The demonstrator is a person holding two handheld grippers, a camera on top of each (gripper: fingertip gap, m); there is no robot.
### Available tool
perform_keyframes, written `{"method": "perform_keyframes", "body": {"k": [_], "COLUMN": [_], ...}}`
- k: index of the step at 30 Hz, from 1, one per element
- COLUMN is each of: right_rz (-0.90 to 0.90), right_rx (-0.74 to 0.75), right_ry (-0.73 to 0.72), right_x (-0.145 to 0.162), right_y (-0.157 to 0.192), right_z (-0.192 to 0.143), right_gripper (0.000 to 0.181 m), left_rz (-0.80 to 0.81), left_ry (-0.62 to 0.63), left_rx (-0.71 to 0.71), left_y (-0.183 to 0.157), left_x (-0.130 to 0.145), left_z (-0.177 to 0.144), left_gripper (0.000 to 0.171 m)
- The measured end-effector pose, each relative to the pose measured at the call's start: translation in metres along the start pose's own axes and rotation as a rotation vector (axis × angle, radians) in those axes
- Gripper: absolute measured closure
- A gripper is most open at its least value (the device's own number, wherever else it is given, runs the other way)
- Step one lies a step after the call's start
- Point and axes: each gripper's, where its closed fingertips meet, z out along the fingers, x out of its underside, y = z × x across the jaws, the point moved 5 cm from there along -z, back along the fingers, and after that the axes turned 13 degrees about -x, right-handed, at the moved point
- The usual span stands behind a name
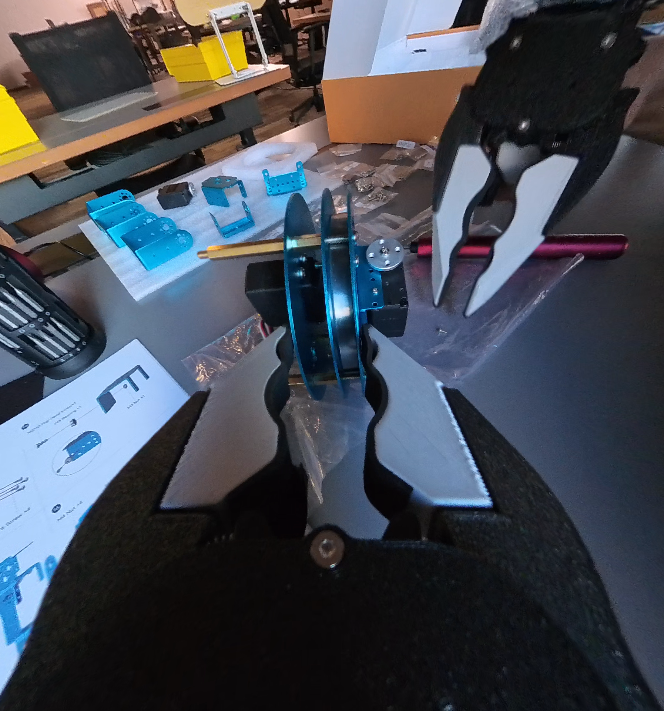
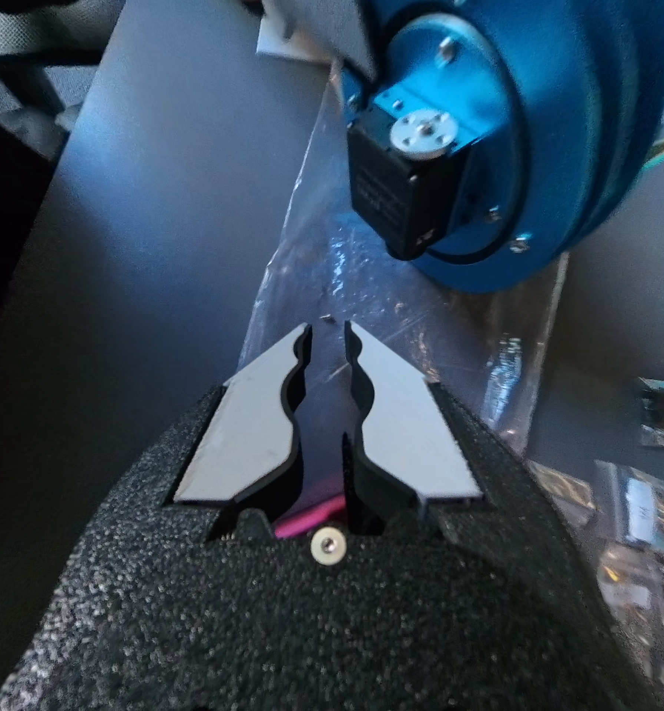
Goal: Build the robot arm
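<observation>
My left gripper [image 1: 324,342] is shut on a blue disc assembly [image 1: 322,292] and holds it on edge above the grey table [image 1: 592,384]. The assembly has stacked blue discs, a black servo [image 1: 388,304] with a silver horn [image 1: 384,254], and a brass standoff [image 1: 242,250] sticking out to the left. My right gripper [image 1: 453,307] points down just right of the assembly, its jaws slightly apart and empty. In the right wrist view that gripper [image 2: 327,325] hovers over a clear plastic bag [image 2: 380,307], with a tiny screw [image 2: 327,317] at its tips. The assembly [image 2: 534,154] is above them, and a red screwdriver [image 1: 576,244] lies behind.
A white foam sheet [image 1: 161,284] at the left carries several blue brackets [image 1: 149,234] and a spare black servo [image 1: 174,194]. A printed instruction sheet [image 1: 53,461] and a black bit holder [image 1: 26,319] lie near left. Small bags of screws [image 1: 372,181] and a cardboard box [image 1: 384,104] are behind. The left gripper's tips are roughly 11 centimetres from the right gripper's.
</observation>
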Motion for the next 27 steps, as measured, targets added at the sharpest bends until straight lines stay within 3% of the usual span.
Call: {"method": "perform_keyframes", "body": {"k": [3,10,27], "right_rz": [0.004,0.013,0.051], "right_rx": [-0.043,-0.169,-0.198], "right_ry": [0.050,-0.011,-0.026], "right_x": [0.005,-0.001,-0.002], "right_y": [-0.004,-0.009,-0.012], "right_z": [0.013,0.012,0.020], "right_gripper": [0.166,0.175,0.181], "left_rz": [0.008,-0.004,0.017], "left_ry": [-0.005,-0.011,-0.007], "left_rx": [-0.018,-0.032,-0.063], "left_y": [-0.001,-0.001,0.001], "left_x": [0.000,-0.002,-0.002], "left_z": [0.000,-0.002,-0.007], "left_gripper": [0.137,0.137,0.134]}}
